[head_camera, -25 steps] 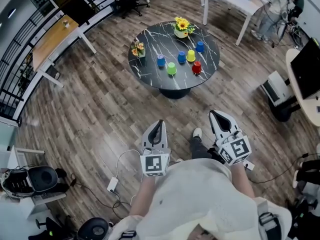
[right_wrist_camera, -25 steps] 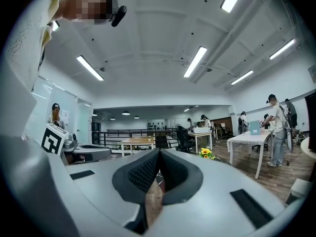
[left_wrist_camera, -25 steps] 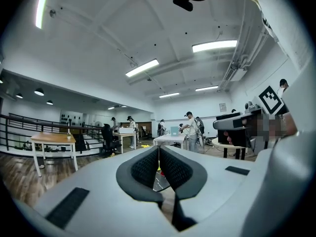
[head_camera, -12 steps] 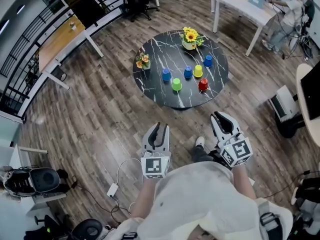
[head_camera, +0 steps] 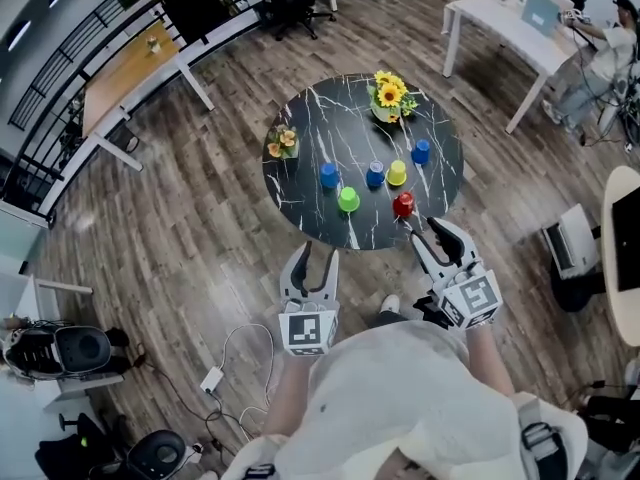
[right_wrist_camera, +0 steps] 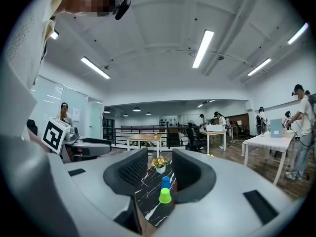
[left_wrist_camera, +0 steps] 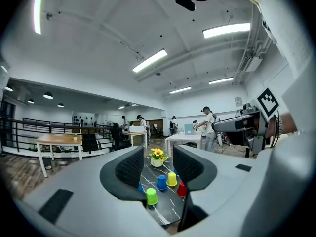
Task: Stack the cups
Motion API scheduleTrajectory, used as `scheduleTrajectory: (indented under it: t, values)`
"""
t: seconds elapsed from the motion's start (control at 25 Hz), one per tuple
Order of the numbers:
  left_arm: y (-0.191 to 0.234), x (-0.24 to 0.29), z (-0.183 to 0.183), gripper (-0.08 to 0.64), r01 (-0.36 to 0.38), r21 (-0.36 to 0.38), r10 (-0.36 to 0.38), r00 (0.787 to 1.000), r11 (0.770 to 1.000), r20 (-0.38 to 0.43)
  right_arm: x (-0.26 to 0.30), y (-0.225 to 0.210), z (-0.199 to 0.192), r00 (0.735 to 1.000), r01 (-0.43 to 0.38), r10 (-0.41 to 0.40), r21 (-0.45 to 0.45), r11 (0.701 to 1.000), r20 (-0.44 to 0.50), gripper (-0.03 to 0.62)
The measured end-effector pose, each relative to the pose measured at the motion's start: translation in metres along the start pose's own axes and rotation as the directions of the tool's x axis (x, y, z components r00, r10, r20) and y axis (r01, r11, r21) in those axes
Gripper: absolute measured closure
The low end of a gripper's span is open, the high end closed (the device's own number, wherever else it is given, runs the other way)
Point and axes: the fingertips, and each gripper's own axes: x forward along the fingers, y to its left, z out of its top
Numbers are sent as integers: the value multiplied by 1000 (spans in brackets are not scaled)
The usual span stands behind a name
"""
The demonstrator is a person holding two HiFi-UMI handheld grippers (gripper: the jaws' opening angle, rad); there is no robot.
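Observation:
Several upturned cups stand on a round black marble table (head_camera: 300,183): a green cup (head_camera: 348,200), a red cup (head_camera: 403,205), a yellow cup (head_camera: 397,173) and three blue ones, such as a blue cup (head_camera: 328,175). My left gripper (head_camera: 316,258) hovers just short of the table's near edge. My right gripper (head_camera: 431,230) has its tips at that edge, beside the red cup. Both sets of jaws have just been opening and hold nothing. The left gripper (left_wrist_camera: 155,169) frames the green cup (left_wrist_camera: 151,196). The right gripper (right_wrist_camera: 155,174) frames the green cup (right_wrist_camera: 165,195).
A sunflower pot (head_camera: 390,98) and a small flower pot (head_camera: 282,143) share the table. A white desk (head_camera: 500,18) stands far right and a wooden desk (head_camera: 130,68) far left by a railing. A cable (head_camera: 240,348) lies on the wooden floor.
Both grippers have moved forward to the table, which now sits closer in the head view. Both pairs of jaws went from shut to open.

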Motion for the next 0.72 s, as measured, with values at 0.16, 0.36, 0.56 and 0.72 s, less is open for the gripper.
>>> scheduleTrajectory:
  t: [0.16, 0.36, 0.56, 0.72]
  values:
    - [-10, 39, 5, 367, -21, -3, 21, 1000, 1000, -1, 16, -41, 3, 1000, -24, 24, -10, 1000, -5, 428]
    - [-27, 70, 2, 364, -45, 0, 45, 999, 999, -13, 21, -83, -2, 999, -38, 38, 16, 999, 4, 428]
    - [-36, 86, -10, 364, -59, 2, 59, 997, 998, -58, 27, -108, -15, 999, -47, 47, 37, 998, -8, 428]
    - [-40, 102, -19, 364, -51, 4, 51, 995, 999, -91, 29, -126, -21, 1000, -30, 30, 53, 998, -9, 426]
